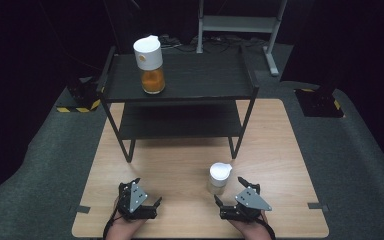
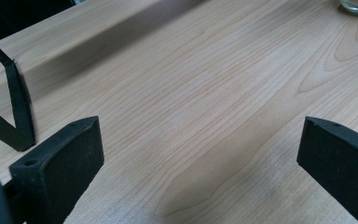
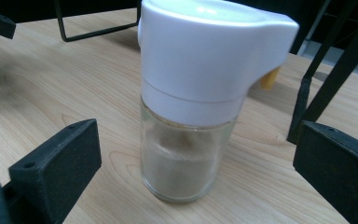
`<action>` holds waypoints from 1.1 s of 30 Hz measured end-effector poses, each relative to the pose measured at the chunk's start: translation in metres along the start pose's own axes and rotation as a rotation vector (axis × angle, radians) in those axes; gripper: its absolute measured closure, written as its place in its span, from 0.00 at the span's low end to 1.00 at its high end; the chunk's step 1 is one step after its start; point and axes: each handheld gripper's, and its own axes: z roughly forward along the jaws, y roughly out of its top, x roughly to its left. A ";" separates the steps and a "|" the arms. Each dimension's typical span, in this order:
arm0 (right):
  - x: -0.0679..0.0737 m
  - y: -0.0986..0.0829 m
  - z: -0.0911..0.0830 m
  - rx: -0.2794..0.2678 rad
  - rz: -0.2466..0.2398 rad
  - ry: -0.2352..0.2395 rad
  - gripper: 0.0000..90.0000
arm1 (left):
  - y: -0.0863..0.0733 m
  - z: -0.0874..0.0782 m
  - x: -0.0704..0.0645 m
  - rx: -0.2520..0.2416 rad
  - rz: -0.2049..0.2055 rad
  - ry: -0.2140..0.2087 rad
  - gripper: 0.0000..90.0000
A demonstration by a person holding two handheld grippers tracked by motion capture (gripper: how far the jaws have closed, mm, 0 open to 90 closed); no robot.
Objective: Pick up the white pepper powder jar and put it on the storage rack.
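Right gripper (image 1: 230, 191) fingers spread, shaker (image 3: 196, 102) between — untouched

We see the high view dim, its surroundings black and only the wooden table (image 1: 190, 160) moderately lit from above. The left gripper view is bright, and a soft shadow band crosses the table's far left corner. In the right gripper view, glare whitens the jar lid (image 3: 209, 51); the near jaws look soft.
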 end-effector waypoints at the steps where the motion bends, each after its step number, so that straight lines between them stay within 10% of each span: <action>1: 0.001 0.001 0.001 0.001 0.001 -0.002 0.00 | 0.000 0.000 0.000 -0.001 -0.001 -0.002 0.01; 16: 0.005 0.009 0.023 0.004 0.032 0.002 0.03 | -0.001 0.000 0.003 -0.007 -0.007 -0.011 0.01; 33: 0.004 -0.007 0.036 -0.070 0.112 -0.002 0.30 | -0.001 0.000 0.004 -0.007 -0.010 -0.018 0.01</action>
